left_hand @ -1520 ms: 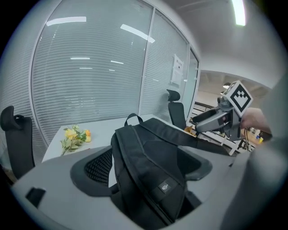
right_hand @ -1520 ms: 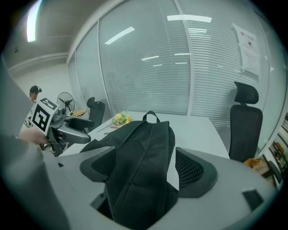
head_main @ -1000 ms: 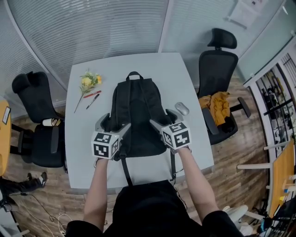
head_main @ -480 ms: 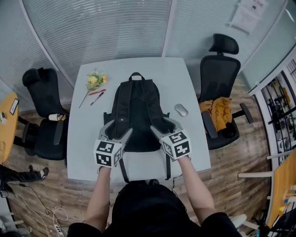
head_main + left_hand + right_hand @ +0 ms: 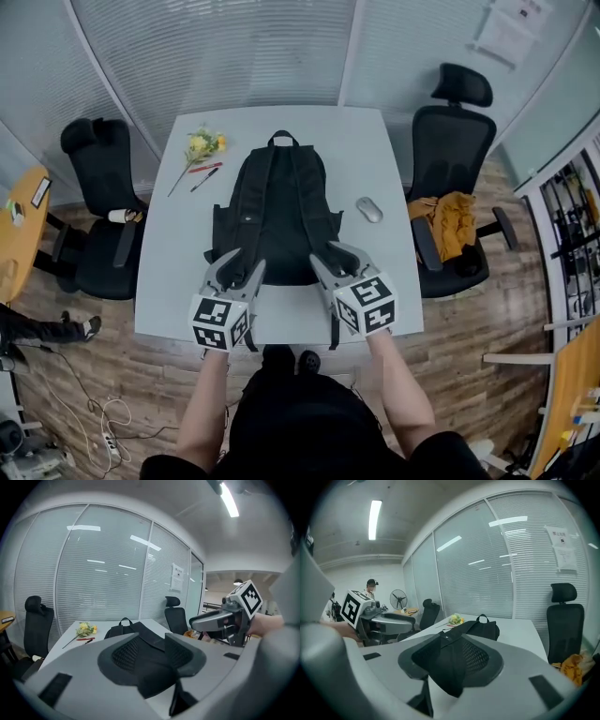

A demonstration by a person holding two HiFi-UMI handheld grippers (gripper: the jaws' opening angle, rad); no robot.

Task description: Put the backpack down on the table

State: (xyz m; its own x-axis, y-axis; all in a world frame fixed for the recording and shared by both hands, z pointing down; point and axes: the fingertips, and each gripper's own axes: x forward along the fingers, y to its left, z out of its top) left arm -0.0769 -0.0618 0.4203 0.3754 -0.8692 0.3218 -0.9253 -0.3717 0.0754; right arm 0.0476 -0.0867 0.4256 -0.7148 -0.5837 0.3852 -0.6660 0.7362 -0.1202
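Backpack (image 5: pixel 277 211) lies flat on desk (image 5: pixel 178 267). Left gripper (image 5: pixel 239 264) and right gripper (image 5: pixel 328 258) at its near end, fingers just narrowed, empty.

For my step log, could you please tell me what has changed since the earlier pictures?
The left tool and right tool drew back along the black fabric backpack to its near end, jaws just closing partway, its fabric showing between them. Backpack, yellow flowers and grey mouse stayed put.

Bright, even; ceiling strip light (image 5: pixel 229 501) glaring; fisheye edges; dark corners.
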